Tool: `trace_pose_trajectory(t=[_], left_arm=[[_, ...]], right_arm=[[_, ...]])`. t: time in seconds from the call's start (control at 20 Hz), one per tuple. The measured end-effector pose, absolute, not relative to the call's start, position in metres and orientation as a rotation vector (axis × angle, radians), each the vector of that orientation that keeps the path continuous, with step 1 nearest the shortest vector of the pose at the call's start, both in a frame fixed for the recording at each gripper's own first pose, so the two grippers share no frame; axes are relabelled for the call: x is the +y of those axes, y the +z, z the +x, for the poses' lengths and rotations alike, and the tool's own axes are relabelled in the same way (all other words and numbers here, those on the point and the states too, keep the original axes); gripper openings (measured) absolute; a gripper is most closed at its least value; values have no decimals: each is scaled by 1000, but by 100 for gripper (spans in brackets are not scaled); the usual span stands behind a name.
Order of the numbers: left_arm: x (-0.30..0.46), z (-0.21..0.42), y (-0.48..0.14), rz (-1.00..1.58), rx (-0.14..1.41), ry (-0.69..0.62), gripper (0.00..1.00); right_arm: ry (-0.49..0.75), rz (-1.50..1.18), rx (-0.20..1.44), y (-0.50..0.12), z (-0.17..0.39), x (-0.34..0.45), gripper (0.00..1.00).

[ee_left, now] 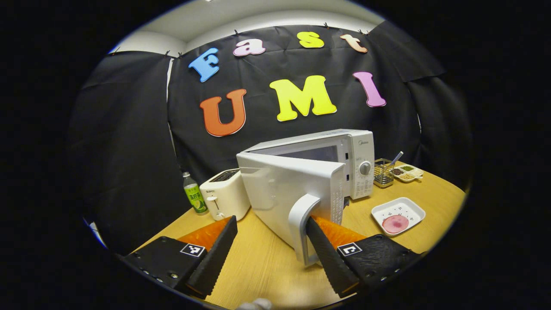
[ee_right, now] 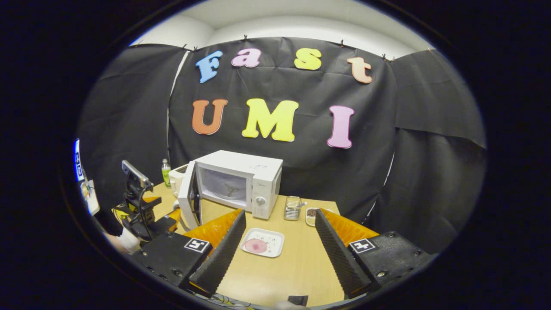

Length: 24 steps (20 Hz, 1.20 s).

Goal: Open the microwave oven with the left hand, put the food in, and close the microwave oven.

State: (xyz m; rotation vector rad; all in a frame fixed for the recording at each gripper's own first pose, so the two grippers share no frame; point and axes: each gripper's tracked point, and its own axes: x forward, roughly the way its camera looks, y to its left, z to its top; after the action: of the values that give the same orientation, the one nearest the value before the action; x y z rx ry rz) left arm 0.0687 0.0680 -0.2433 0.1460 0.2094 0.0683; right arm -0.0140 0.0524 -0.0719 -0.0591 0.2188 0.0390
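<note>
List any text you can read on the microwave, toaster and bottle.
Microwave: small brand mark above the dial, too blurred to read.
Toaster: tiny mark on the front, unreadable.
Bottle: green label, print too small to read.
Nothing here is legible enough to quote.

White microwave (ee_left: 318,172), white toaster (ee_left: 224,196), green-labelled bottle (ee_left: 194,196); a white speckled plate (ee_left: 398,213) carries pink food (ee_left: 395,223) on the light wood desk (ee_left: 267,262); ribbed black fingers (ee_right: 219,258) with orange backing.
</note>
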Motion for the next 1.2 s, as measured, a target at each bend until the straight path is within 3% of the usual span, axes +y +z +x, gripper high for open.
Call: trace_pose_trajectory(t=[0.55,0.7,0.95,1.0,1.05,1.1,1.15,1.2], left_arm=[[181,2,-241,173,268,273,96],[181,-13,-233,164,274,295,96],[151,-38,-198,136,266,309,95],[142,-40,-190,120,260,306,95],[132,-43,-181,110,257,307,96],[125,-44,-173,101,253,310,96],[118,-46,-162,95,243,315,96],[112,-46,-153,91,236,319,95]], right_arm=[[104,-18,409,-177,24,52,100],[151,30,552,-236,54,53,89],[205,89,758,-322,104,54,79],[203,96,789,-333,112,49,63],[205,131,827,-350,121,47,72],[211,163,853,-360,126,48,57],[210,180,878,-370,135,47,66],[207,187,914,-382,140,45,53]])
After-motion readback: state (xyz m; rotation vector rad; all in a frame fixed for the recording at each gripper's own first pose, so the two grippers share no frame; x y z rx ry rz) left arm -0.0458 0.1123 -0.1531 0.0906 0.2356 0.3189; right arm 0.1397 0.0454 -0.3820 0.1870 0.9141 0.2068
